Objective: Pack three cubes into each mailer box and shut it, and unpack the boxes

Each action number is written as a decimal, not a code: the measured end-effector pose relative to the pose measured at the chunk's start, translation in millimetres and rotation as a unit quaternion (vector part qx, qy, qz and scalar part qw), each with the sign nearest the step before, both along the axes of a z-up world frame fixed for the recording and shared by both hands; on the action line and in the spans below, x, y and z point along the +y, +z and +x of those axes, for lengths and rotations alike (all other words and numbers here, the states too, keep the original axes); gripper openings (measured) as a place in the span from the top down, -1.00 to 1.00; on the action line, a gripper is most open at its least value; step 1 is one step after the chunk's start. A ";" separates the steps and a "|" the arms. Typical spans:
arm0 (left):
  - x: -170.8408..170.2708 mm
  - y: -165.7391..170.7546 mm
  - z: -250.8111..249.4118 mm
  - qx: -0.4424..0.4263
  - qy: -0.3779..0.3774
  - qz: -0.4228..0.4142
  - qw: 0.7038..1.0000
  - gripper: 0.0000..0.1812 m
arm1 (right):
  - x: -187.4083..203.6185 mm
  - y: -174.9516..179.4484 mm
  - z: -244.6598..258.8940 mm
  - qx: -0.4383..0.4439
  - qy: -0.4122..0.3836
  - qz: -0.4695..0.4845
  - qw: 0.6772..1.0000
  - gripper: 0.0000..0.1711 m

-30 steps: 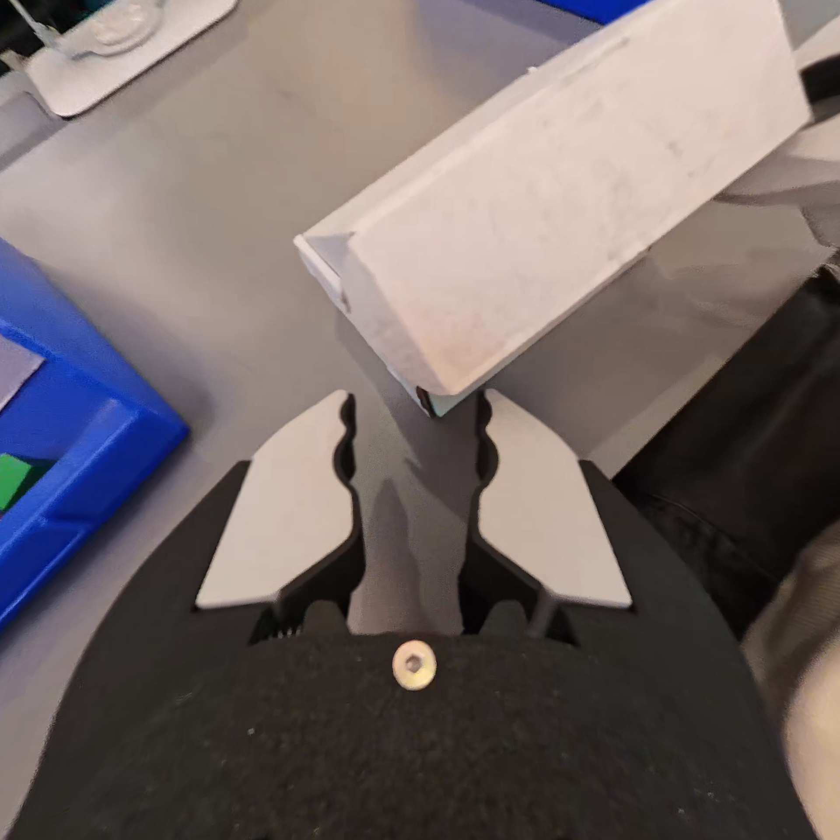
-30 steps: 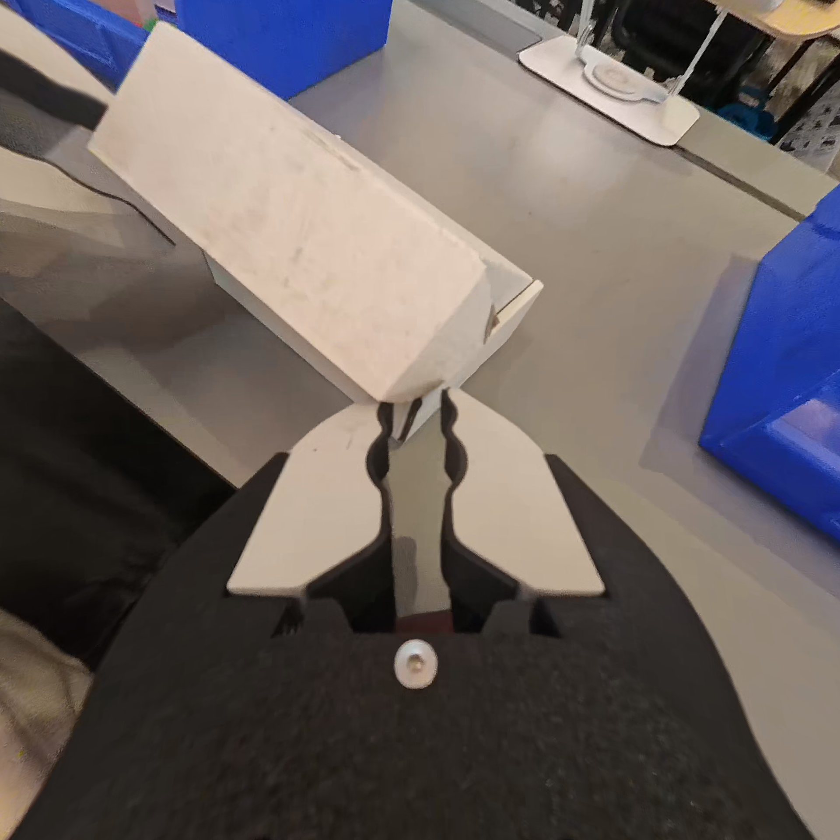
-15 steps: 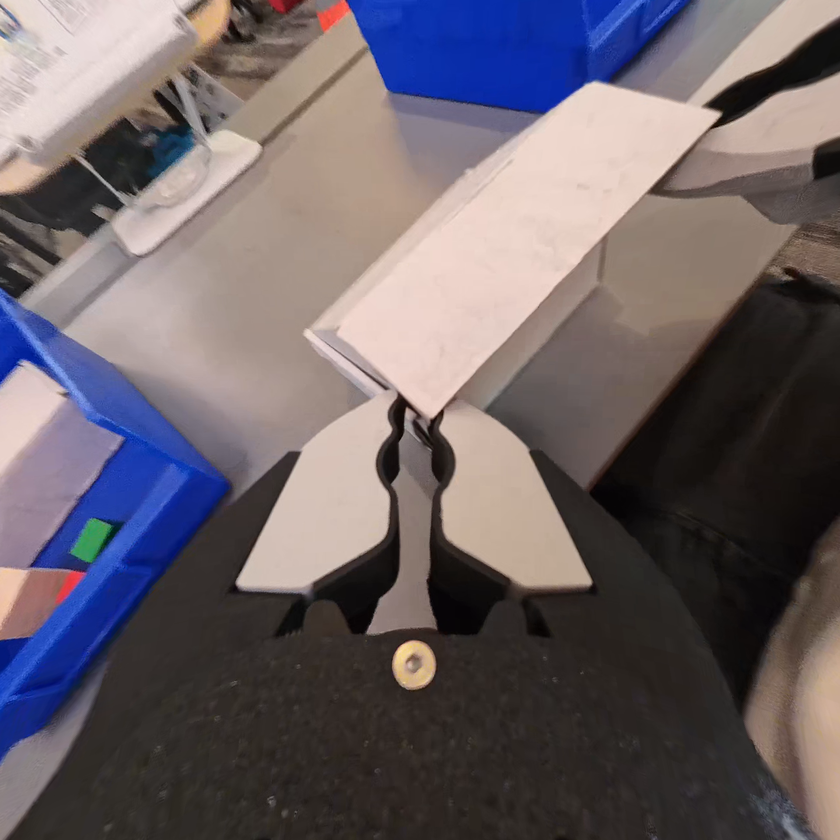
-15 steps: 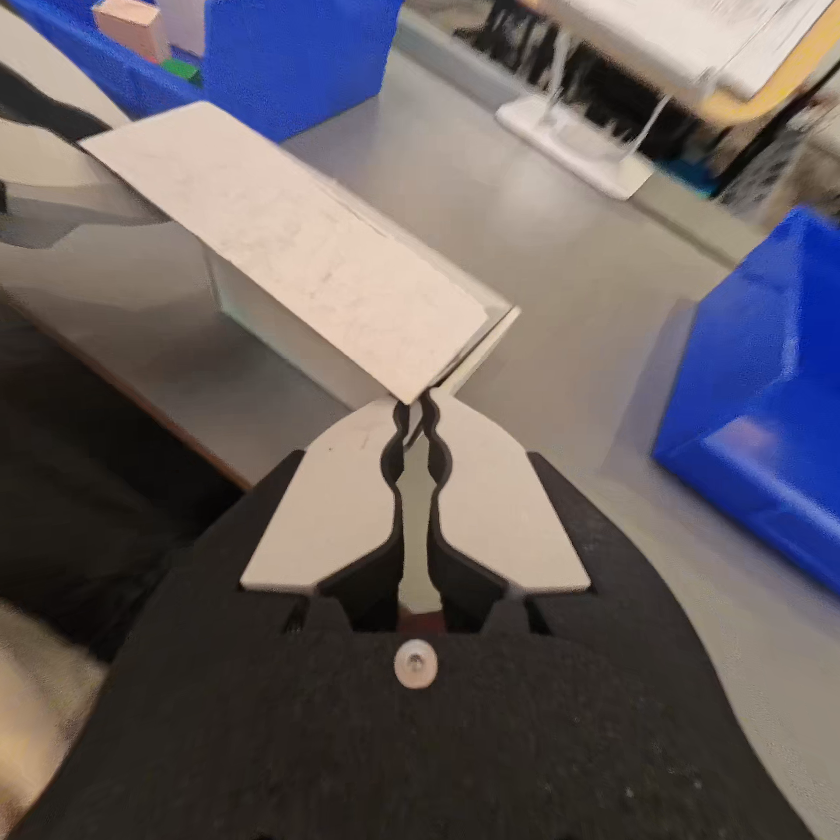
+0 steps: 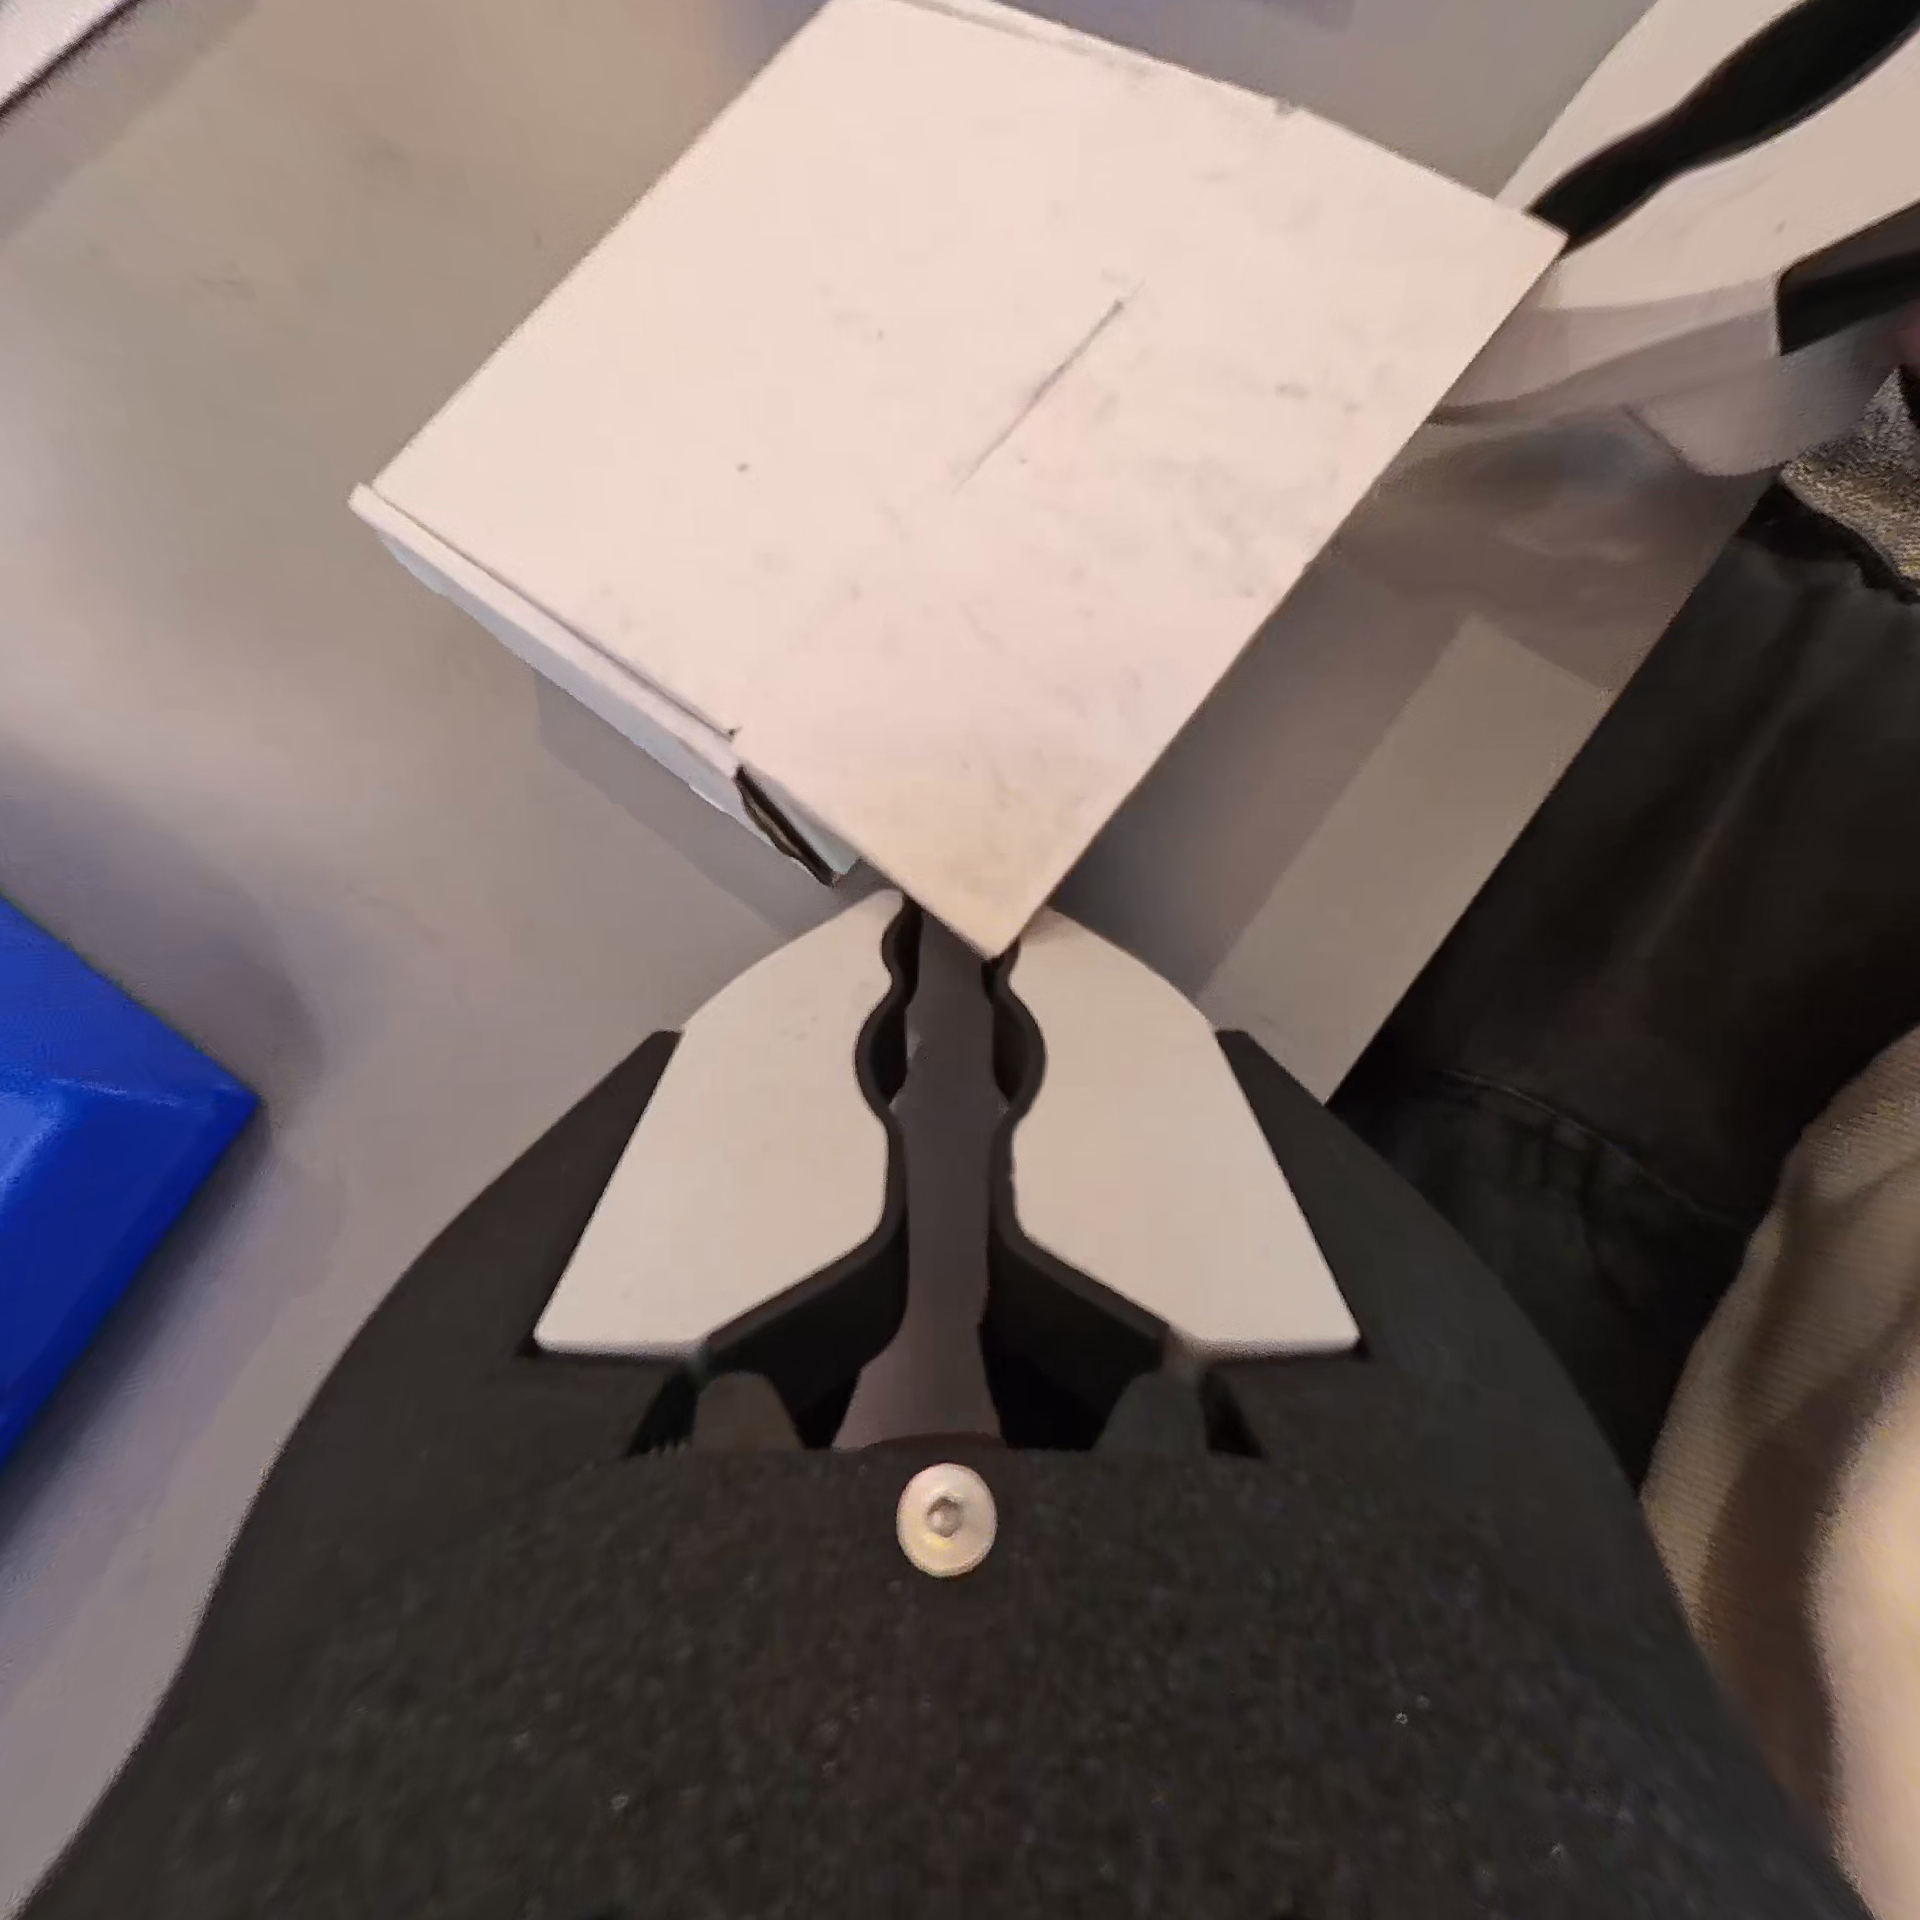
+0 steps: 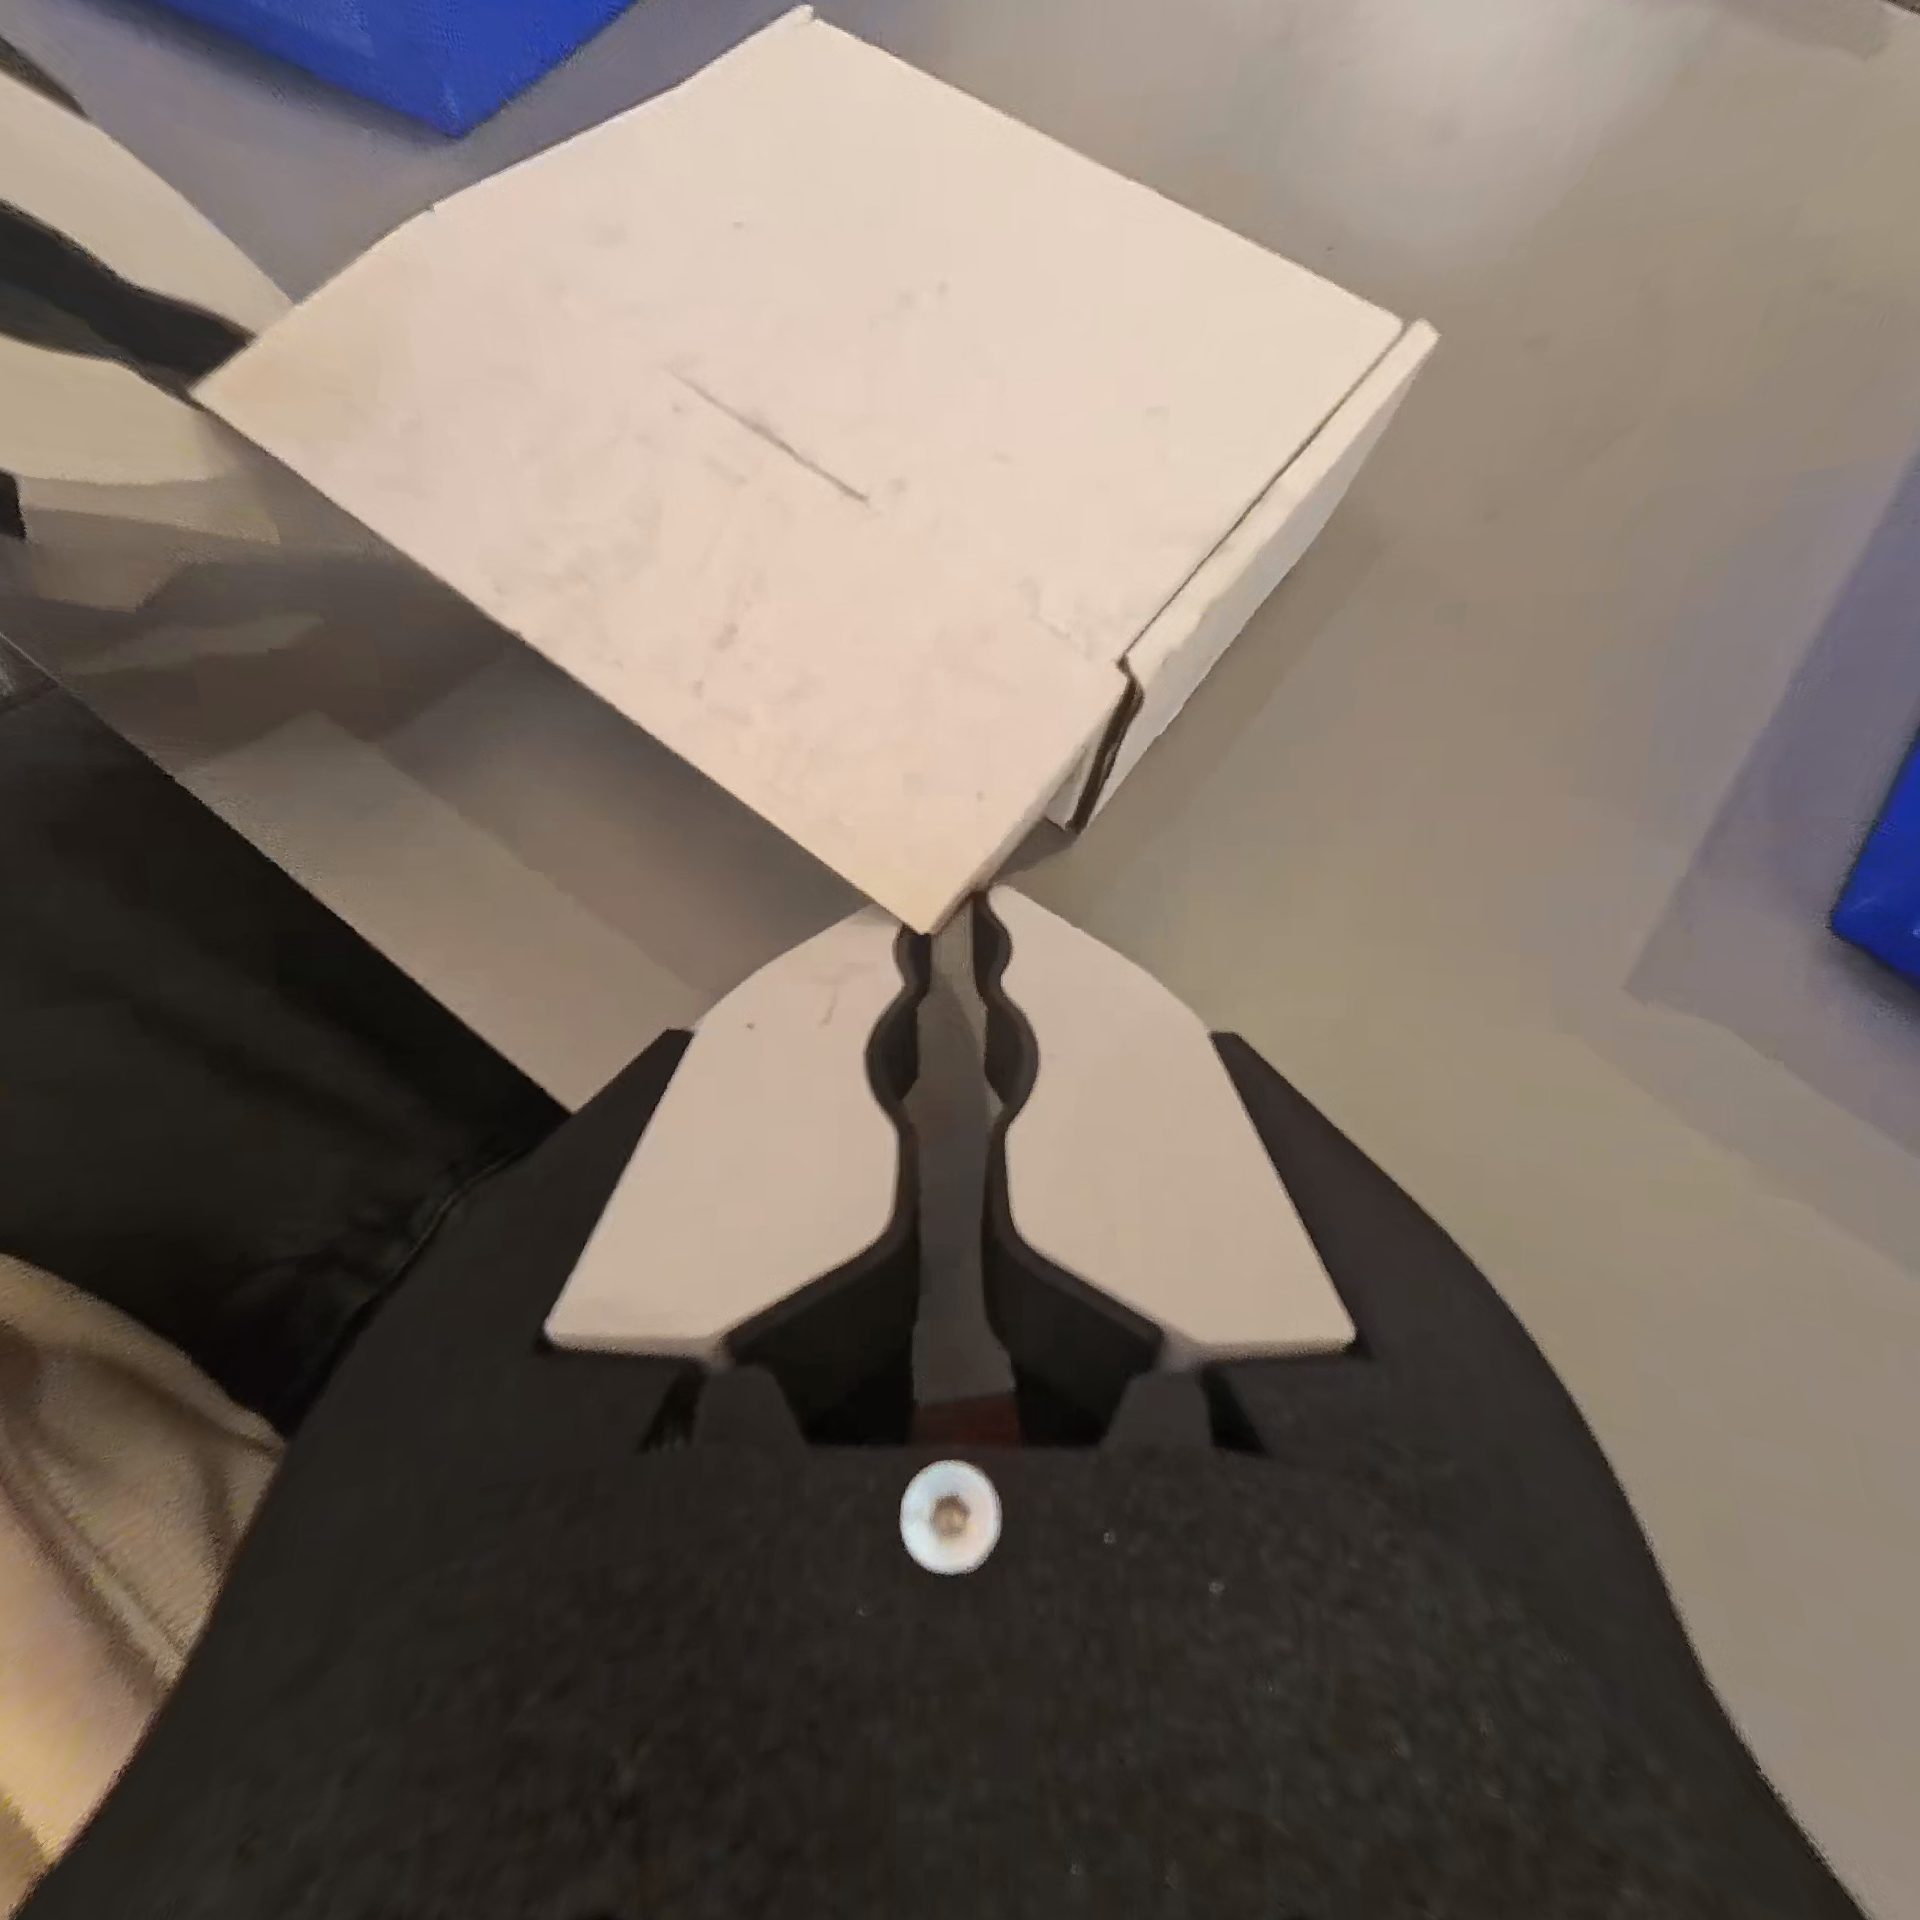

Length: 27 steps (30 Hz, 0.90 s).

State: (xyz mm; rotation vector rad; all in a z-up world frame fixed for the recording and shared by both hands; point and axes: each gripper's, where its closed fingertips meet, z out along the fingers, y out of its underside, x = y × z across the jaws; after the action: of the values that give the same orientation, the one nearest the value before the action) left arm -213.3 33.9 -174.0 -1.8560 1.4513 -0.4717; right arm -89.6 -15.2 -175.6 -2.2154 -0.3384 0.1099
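A white cardboard mailer box (image 5: 935,468) stands on the grey table, near its front edge. Its lid lies over the box, and the lid's front flap (image 5: 987,810) sticks out towards me. My left gripper (image 5: 951,930) is shut on the flap's left corner. My right gripper (image 6: 951,920) is shut on the right corner of the same flap (image 6: 914,790). The right gripper also shows in the left wrist view (image 5: 1662,208), and the left gripper in the right wrist view (image 6: 104,364). The box's inside is hidden and no cubes are in view.
A blue bin (image 5: 83,1091) stands left of the box. In the right wrist view another blue bin (image 6: 395,42) stands behind the box and one (image 6: 1881,904) to its right. A person's dark clothing (image 5: 1662,935) lies along the table's front edge (image 5: 1403,935). Across from one pair of fingers to the other is roughly 15 cm.
My left gripper was open beside the box corner and has shut on the flap. Both grippers have swung the lid down over the box, and both views now look more steeply down.
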 end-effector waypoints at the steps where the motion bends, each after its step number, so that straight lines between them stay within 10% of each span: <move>1: -2.6 -3.2 -1.2 0.002 -0.006 -0.011 1.000 0.85 | -0.9 -0.8 0.0 0.005 0.005 -0.002 1.000 0.84; 8: -14.1 -0.8 -10.1 -0.044 -0.041 -0.131 0.990 0.47 | -10.0 10.0 6.5 0.029 0.052 0.016 0.998 0.54; 27: -17.8 -5.7 -1.1 -0.044 -0.081 -0.169 0.981 0.35 | 2.8 8.6 -8.1 0.122 0.100 -0.018 0.987 0.41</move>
State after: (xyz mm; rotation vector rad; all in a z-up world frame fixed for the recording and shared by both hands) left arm -214.4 16.1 -179.7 -1.9532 1.5430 -0.9180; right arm -97.7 -12.4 -167.0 -2.1691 -0.4243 0.4947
